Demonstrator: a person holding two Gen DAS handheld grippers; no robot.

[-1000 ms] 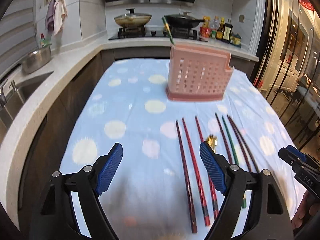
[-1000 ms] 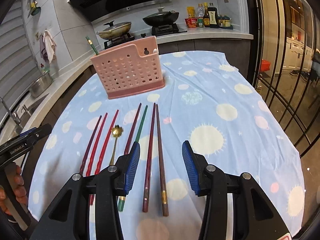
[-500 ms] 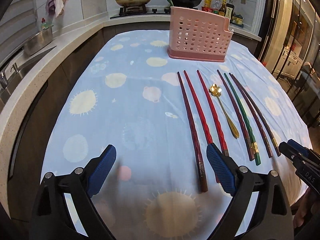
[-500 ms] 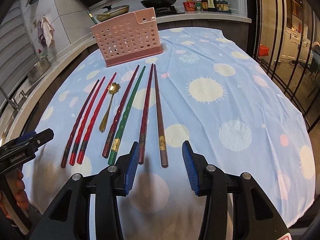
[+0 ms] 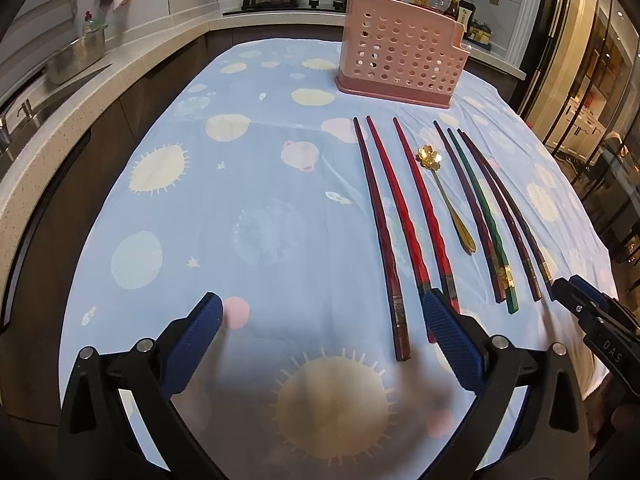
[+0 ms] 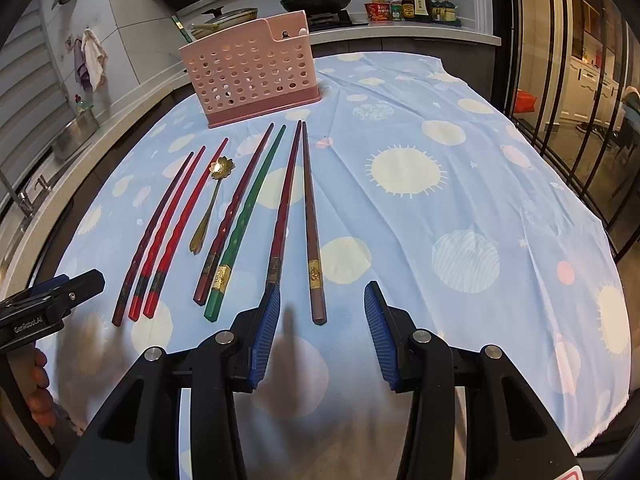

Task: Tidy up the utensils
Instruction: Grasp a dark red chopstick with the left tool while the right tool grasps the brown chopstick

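We judge the risk as snagging two closely laid lacquered chopsticks (image 6: 256, 208) at once, or rolling one across the pale-blue dotted tablecloth (image 6: 460, 184); they lie before the pink perforated plastic holder (image 6: 250, 76); left gripper (image 5: 320, 340) and right gripper (image 6: 320, 316) hover low, fingers apart, empty.

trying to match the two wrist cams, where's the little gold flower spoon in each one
Left wrist view: the gold flower spoon lies right of centre, bowl toward the pink utensil holder, between the red chopsticks on its left and the green chopstick on its right.
Right wrist view: the spoon lies left of centre, with the same neighbours.
Shared landmark: the pink holder at the far end of the row.
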